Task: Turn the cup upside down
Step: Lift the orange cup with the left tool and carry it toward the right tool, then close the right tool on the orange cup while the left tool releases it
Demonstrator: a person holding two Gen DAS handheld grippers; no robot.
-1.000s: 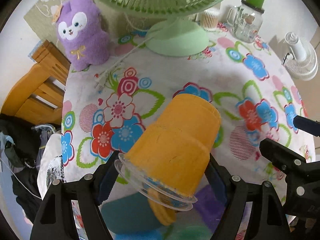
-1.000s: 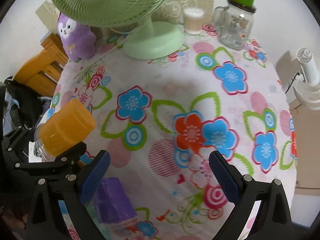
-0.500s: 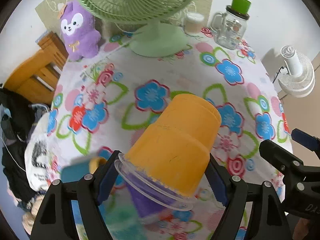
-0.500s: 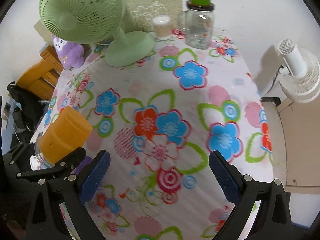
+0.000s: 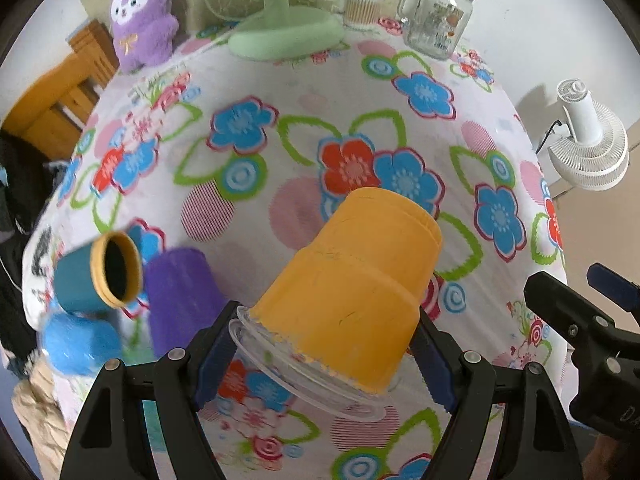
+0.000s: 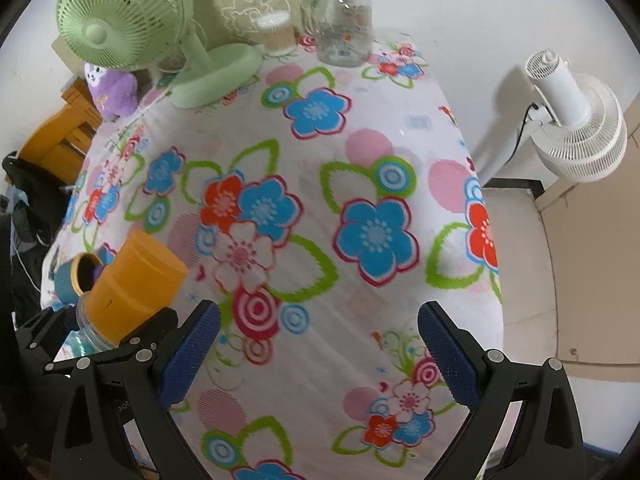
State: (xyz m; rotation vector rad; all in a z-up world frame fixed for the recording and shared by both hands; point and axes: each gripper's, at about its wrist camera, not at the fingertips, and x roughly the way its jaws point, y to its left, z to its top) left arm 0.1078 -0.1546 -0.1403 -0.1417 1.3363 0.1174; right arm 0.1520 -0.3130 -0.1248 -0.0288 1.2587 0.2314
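Left gripper [image 5: 320, 356] clamps orange cup [image 5: 352, 288] by its clear plastic rim, tilted base-forward above floral tablecloth [image 5: 304, 136]. Right gripper [image 6: 316, 344] spread wide, empty. Purple cup [image 5: 176, 296] sits near left.

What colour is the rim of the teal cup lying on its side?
Yellow-orange, ringing the dark opening of the teal cup; clearest in the left wrist view.

Middle of tablecloth [image 6: 320, 272]: open, free to pass.
Left edge: teal cup [image 5: 94, 278], purple cup [image 5: 180, 300] block.
Far end: green fan [image 6: 132, 28], jar [image 6: 344, 28].
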